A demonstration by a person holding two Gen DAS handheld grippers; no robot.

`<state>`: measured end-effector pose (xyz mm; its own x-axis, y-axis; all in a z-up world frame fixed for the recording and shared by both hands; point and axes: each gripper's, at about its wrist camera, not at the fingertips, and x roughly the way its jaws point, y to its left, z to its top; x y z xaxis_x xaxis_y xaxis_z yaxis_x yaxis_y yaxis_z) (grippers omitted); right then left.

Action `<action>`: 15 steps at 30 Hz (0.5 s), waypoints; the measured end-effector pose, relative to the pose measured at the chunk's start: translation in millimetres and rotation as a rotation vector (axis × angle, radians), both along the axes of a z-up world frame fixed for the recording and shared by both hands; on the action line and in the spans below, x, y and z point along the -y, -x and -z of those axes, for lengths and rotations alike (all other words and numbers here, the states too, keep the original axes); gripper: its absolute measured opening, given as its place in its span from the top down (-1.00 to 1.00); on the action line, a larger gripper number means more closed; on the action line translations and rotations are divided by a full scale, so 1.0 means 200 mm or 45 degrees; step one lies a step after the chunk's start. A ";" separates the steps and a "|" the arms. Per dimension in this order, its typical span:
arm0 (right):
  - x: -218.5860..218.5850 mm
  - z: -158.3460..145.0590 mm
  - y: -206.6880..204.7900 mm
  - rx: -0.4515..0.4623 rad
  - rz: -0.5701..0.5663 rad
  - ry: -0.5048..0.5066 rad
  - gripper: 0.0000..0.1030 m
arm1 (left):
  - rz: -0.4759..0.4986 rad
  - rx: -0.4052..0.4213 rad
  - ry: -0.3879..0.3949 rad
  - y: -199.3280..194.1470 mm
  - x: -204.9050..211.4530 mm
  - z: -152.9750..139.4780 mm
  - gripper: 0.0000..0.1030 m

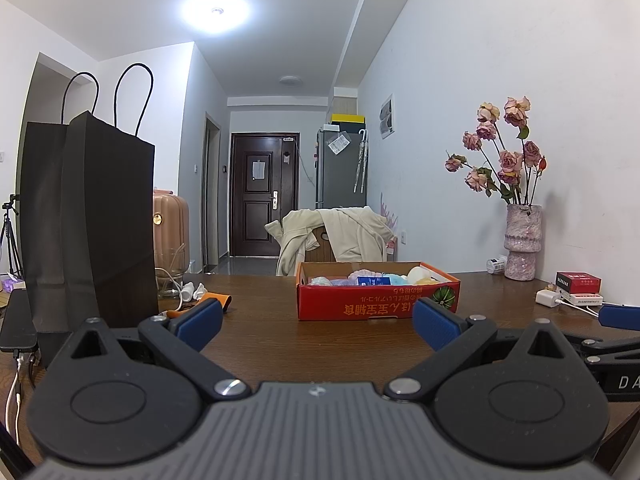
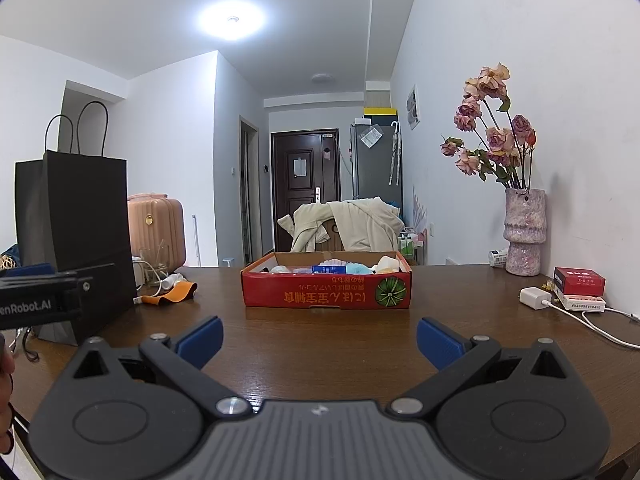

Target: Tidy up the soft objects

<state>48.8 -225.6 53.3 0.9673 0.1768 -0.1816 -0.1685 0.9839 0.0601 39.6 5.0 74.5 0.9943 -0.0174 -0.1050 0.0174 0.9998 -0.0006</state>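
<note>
A red cardboard box [image 1: 376,300] [image 2: 326,294] stands on the brown table, holding several soft pastel items [image 1: 394,278] [image 2: 356,268] and a blue packet. My left gripper [image 1: 318,326] is open and empty, low over the table, short of the box. My right gripper [image 2: 320,340] is open and empty, also short of the box. The right gripper's blue finger shows at the right edge of the left wrist view [image 1: 620,316]. An orange soft item [image 1: 218,302] [image 2: 172,294] lies left of the box.
A tall black paper bag [image 1: 92,220] [image 2: 76,232] stands on the left. A vase of dried roses [image 1: 520,240] [image 2: 524,232], a red-and-white box stack [image 2: 580,288] and a white charger [image 2: 532,298] with cable sit right. A chair with a cream coat [image 2: 352,228] is behind the table.
</note>
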 end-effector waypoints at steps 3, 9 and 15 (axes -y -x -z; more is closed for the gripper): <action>0.00 0.00 0.00 -0.001 0.000 0.000 -1.00 | 0.000 -0.002 0.000 0.00 0.00 0.00 -1.00; 0.00 0.00 0.00 0.001 0.001 -0.001 -1.00 | 0.000 0.000 0.000 0.00 0.00 0.00 -1.00; 0.00 0.02 0.00 0.001 -0.001 -0.004 -1.00 | 0.001 0.000 0.000 0.00 0.00 0.00 -1.00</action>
<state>48.8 -225.6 50.0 0.9674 0.1778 -0.1804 -0.1690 0.9836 0.0628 40.0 5.9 74.5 0.9943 -0.0178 -0.1051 0.0179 0.9998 -0.0004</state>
